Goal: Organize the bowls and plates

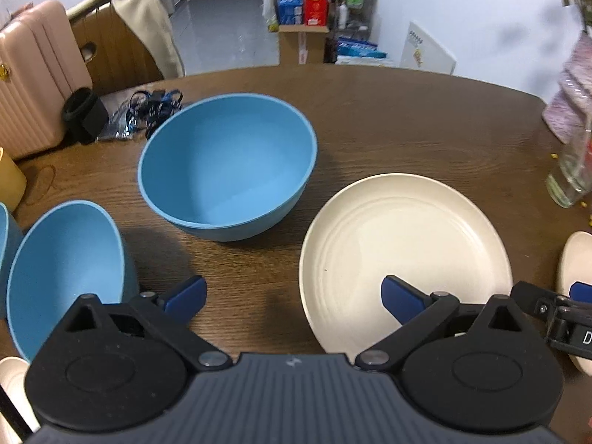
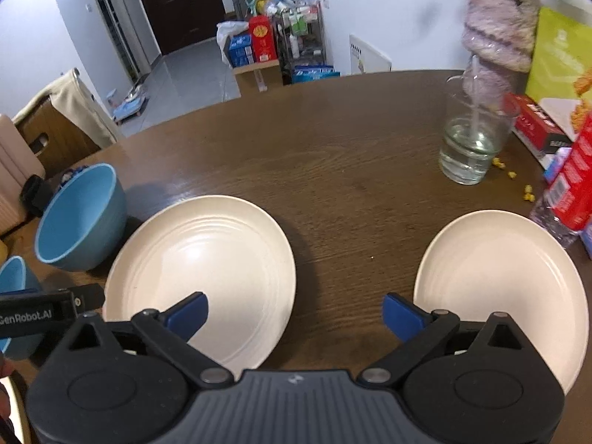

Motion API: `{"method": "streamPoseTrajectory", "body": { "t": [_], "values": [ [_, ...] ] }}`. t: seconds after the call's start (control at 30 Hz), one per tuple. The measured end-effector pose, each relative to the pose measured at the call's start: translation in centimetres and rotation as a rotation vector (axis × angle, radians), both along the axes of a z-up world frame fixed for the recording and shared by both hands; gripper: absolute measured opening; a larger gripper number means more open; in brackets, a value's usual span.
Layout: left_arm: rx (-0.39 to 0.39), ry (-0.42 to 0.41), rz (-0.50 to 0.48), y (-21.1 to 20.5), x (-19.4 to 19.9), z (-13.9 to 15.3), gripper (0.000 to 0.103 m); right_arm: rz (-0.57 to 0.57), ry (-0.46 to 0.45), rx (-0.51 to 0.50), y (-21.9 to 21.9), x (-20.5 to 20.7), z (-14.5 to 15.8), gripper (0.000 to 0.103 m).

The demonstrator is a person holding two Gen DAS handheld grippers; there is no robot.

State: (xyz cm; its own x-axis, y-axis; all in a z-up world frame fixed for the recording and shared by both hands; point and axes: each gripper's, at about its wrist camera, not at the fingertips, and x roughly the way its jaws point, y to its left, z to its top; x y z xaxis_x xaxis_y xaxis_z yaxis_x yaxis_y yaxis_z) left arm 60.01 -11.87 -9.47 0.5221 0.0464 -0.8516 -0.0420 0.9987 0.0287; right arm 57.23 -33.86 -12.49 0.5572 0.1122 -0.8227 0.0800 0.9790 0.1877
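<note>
A large blue bowl stands on the brown table; it also shows in the right wrist view. A smaller blue bowl sits at the left, with another blue bowl's edge beside it. A cream plate lies to the right, and it shows in the right wrist view. A second cream plate lies further right. My left gripper is open and empty above the table between the small bowl and the plate. My right gripper is open and empty between the two plates.
A glass vase of water with a wrapped bouquet stands at the back right, with boxes and a red packet beside it. Cables and a black strap lie at the back left. A chair and a pink suitcase stand beyond the table.
</note>
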Motion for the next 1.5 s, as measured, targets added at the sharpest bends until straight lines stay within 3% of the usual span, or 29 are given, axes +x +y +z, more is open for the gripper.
{"method": "streamPoseTrajectory", "body": {
  "t": [0.1, 0.4, 0.53, 0.7, 0.83, 0.97, 1.13, 1.5],
  "values": [
    [-0.004, 0.023, 0.018, 0.2, 1.1, -1.1, 0.102, 0.013, 0.018, 0.005, 0.0, 1.3, -1.2, 0.094],
    [-0.027, 0.071, 0.037, 0.3, 2.8, -3.0, 0.084, 0.027, 0.054, 0.025, -0.1, 3.2, -3.8, 0.086],
    [-0.036, 0.083, 0.035, 0.2, 3.2, -3.4, 0.078, 0.024, 0.067, 0.056, -0.4, 3.5, -4.5, 0.069],
    [-0.044, 0.095, 0.033, 0.4, 3.5, -3.8, 0.067, 0.031, 0.055, 0.072, -0.4, 3.8, -4.5, 0.063],
    [-0.054, 0.100, 0.034, 0.5, 3.7, -3.9, 0.059, 0.038, 0.053, 0.086, -0.3, 4.1, -4.5, 0.045],
    [-0.069, 0.110, 0.034, 0.7, 3.9, -4.2, 0.038, 0.045, 0.054, 0.103, -0.4, 4.1, -4.6, 0.026],
    [-0.099, 0.108, 0.024, 0.9, 4.0, -4.4, 0.022, 0.058, 0.056, 0.125, -0.5, 4.1, -4.7, 0.014],
    [-0.094, 0.092, 0.011, 0.4, 4.0, -4.3, 0.018, 0.059, 0.037, 0.143, -0.9, 3.7, -4.8, 0.011]
  ]
}}
